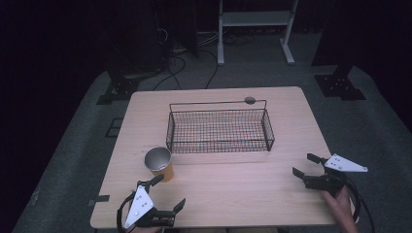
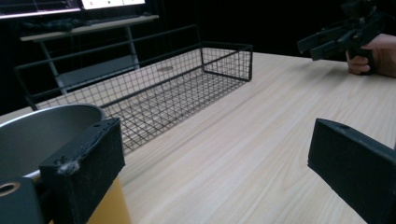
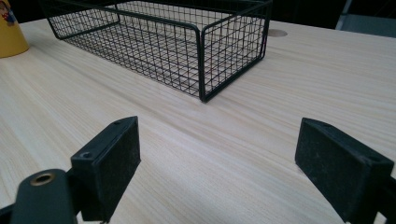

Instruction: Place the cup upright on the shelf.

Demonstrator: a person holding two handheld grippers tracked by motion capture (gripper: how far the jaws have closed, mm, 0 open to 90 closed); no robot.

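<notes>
A yellow cup (image 1: 159,163) with a shiny metal inside stands upright on the wooden table (image 1: 243,187), just left of the front corner of an empty black wire basket (image 1: 218,144). My left gripper (image 1: 168,192) is open at the near left edge. Its far jaw is right beside the cup (image 2: 42,128); I cannot tell if they touch. In the left gripper view the basket (image 2: 229,60) stretches away behind the cup. My right gripper (image 1: 305,165) is open near the right edge, nothing between its jaws. It points at the basket's end (image 3: 233,51), and the cup (image 3: 10,28) sits far left.
A small round hole (image 1: 250,100) marks the tabletop behind the basket. Beyond the table there is grey floor with cables (image 1: 175,63), a white frame's legs (image 1: 221,43) and dark stand bases (image 1: 340,87). Bare wood lies between the two grippers.
</notes>
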